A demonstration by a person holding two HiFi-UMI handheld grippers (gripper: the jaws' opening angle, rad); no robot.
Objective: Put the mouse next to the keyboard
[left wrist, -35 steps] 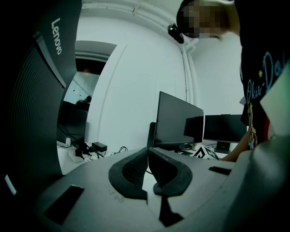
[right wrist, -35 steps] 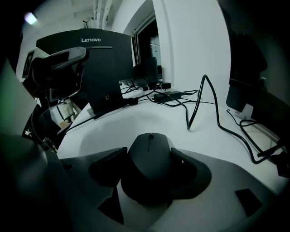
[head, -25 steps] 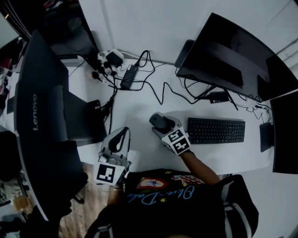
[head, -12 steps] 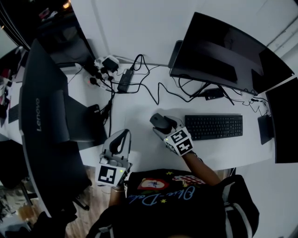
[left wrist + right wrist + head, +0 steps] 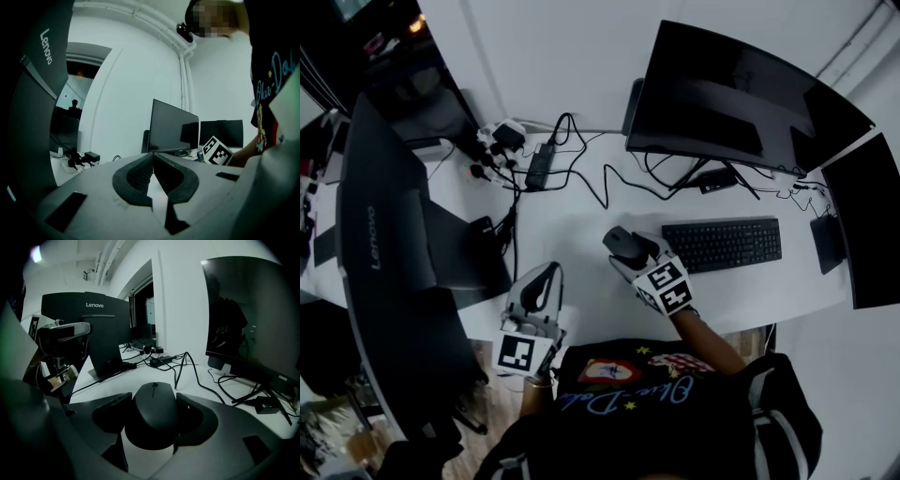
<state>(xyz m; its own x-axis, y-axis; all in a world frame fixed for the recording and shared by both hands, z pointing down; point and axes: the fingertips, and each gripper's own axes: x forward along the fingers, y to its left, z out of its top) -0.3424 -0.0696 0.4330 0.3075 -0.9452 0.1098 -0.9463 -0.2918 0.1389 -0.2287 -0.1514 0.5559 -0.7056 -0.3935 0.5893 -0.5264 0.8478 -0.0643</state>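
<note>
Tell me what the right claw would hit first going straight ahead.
Probably the looped black cable lying beyond the mouse held in the right claw, though depth is uncertain.

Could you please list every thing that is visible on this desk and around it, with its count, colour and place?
desk: 1, white, under everything.
Lenovo monitor: 1, black, left side.
middle monitor: 1, black, at the back.
right monitor: 1, black, right edge.
keyboard: 1, black, right of the mouse.
mouse: 1, black, between the right gripper's fingers.
cables: several, black, across the back of the desk.
power strip: 1, white, back left, with plugs.
power adapter: 1, black, beside the power strip.
left gripper: 1, grey, near desk edge, fingers together, empty.
right gripper: 1, grey, fingers closed on the mouse.
</note>
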